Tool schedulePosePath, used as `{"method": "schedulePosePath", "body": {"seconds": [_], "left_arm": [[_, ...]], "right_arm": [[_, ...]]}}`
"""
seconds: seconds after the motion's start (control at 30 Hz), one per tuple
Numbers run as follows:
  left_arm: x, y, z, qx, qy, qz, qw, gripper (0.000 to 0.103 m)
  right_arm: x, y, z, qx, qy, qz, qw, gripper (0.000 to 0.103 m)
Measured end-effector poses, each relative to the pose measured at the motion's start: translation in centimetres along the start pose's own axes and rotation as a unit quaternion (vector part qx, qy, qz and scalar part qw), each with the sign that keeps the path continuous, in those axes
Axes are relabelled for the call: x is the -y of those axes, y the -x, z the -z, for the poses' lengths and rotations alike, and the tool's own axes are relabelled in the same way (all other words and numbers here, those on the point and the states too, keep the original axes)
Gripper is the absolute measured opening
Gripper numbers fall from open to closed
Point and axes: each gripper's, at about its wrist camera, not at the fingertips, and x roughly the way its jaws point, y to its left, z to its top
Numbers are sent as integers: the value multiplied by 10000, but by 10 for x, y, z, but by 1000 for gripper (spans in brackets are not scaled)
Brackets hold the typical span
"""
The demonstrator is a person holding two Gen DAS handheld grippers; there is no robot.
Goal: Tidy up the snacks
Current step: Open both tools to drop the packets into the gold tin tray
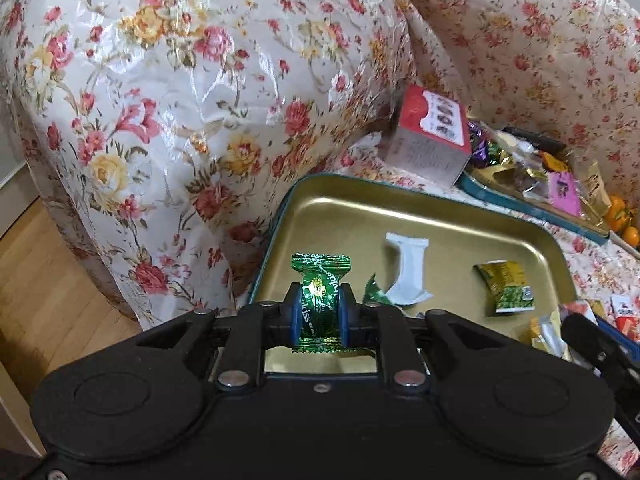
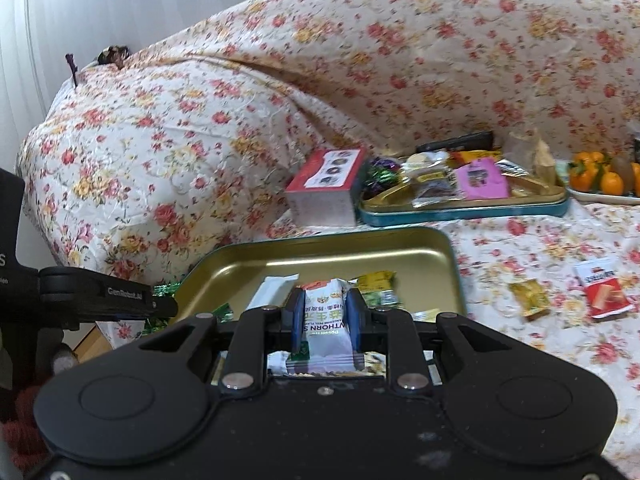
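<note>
My left gripper (image 1: 320, 308) is shut on a green foil candy (image 1: 320, 280) and holds it over the near left part of a gold tin tray (image 1: 340, 208). In that tray lie a white packet (image 1: 408, 268), a yellow-green packet (image 1: 506, 286) and a green wrapper (image 1: 374, 290). My right gripper (image 2: 323, 312) is shut on a white hawthorn snack packet (image 2: 326, 312) over the same tray (image 2: 360, 252). The left gripper's body (image 2: 100, 292) shows at the left of the right wrist view.
A second tray (image 2: 460, 206) full of mixed snacks stands farther back, with a red and white box (image 2: 324, 184) beside it. Oranges (image 2: 600, 176) sit on a plate at the right. A red packet (image 2: 604, 288) and a yellow candy (image 2: 530, 298) lie on the floral cloth.
</note>
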Motion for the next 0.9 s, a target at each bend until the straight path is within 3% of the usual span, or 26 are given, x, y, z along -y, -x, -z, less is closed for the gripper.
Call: {"method": "schedulePosePath", "body": {"seconds": [0.13,0.9], "left_arm": [[-1,-7,1,-159,-27,46,9999,24],[-3,2,1,-269,132,288,9991,30]], "right_arm": [[-11,-13,-4,-37,124,-45,9999,24],[-24,-66,-5,-446,312,175,9984,24]]}}
